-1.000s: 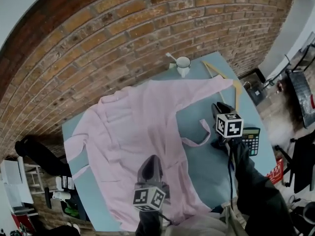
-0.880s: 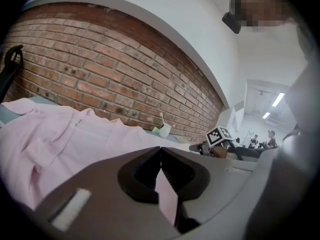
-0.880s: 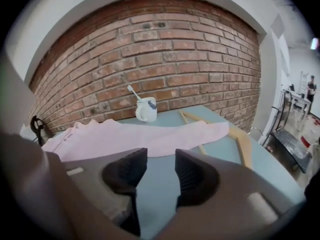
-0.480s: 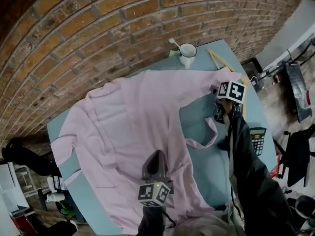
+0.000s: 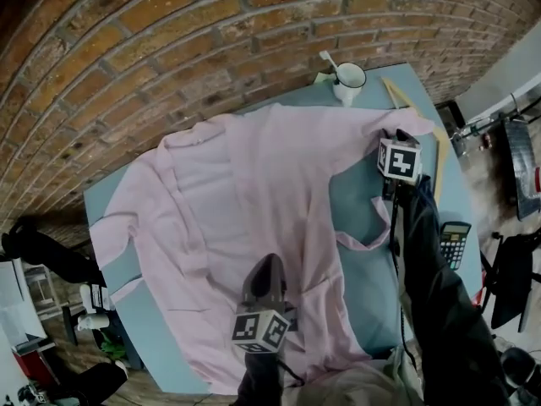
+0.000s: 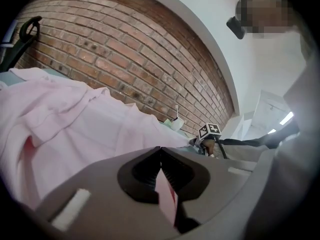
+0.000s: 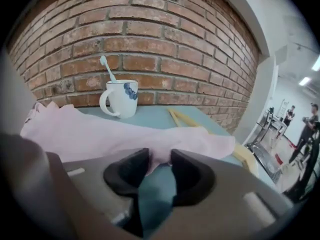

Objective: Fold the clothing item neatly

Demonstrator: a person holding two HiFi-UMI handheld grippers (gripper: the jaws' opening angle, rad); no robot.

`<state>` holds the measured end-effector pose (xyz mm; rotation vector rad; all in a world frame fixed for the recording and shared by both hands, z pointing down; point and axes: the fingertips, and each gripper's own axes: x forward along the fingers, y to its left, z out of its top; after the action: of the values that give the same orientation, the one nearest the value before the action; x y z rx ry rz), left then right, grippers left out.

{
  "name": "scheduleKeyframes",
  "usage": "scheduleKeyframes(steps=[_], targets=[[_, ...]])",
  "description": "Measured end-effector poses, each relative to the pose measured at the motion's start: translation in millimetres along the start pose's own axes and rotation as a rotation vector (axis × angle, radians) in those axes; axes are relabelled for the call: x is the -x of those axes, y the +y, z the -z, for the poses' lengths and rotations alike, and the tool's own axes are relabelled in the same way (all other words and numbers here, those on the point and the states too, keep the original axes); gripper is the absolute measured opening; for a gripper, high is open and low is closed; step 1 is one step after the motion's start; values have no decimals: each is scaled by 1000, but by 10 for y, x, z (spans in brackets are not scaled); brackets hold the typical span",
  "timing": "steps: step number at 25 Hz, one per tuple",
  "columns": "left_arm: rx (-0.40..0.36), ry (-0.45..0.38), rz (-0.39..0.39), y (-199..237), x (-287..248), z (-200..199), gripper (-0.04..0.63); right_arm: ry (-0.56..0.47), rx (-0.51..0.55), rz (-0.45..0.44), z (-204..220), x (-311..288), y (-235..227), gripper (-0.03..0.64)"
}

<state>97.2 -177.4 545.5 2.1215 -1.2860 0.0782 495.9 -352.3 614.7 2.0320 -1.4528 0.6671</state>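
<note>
Two grippers are on the job and each has its own end of the pink garment, which lies spread open across most of the blue surface, collar toward the brick wall and hem toward the person. The left gripper sits at the near side, low on the garment's front panel. Its jaws are clamped tight with a fold of pink cloth pinched between them, clear as day in the left gripper view. Over on the far right, the right gripper is nosed up against the right sleeve. That sleeve's long axis runs sideways from the body out toward the surface's right edge, with its cuff end lying across a wooden hanger and a white mug just beyond it. In the right gripper view the jaws are closing, with the sleeve's lower edge lying at their tips and bare blue surface showing through the gap, so there's no firm bite yet as far as I can judge. The sleeve lies directly ahead of the right gripper and well apart from the left, so my read is that the right one carries the sleeve inward across the body.
</note>
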Motion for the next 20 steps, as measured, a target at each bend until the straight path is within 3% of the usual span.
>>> scheduleKeyframes(steps=[1,2,5,9,12,14,17,19,20], targets=[[3,-1,-5,11,16,-15,9,-12,27,-14,-29,11,38,85],[5,-3,-8,20,32,-23,9,-48,63,-19,-86,67,73,36],[9,-17,-12,69,92,-33,9,-239,192,-18,-393,482,259,29],[30,-44,-39,198,263,-119,9,-466,466,-75,-794,1209,877,29],[48,-76,-65,305,445,-204,9,-597,744,-126,-939,1797,1645,29],[51,-93,-90,370,575,-265,9,-650,988,-135,-853,2106,2232,29],[55,-110,-124,471,747,-282,9,-742,1352,-69,-531,2385,3003,29],[64,-122,-133,534,851,-235,9,-803,1520,-13,-261,2501,3356,32],[68,-124,-138,559,899,-222,9,-812,1573,-25,-102,2540,3496,37]])
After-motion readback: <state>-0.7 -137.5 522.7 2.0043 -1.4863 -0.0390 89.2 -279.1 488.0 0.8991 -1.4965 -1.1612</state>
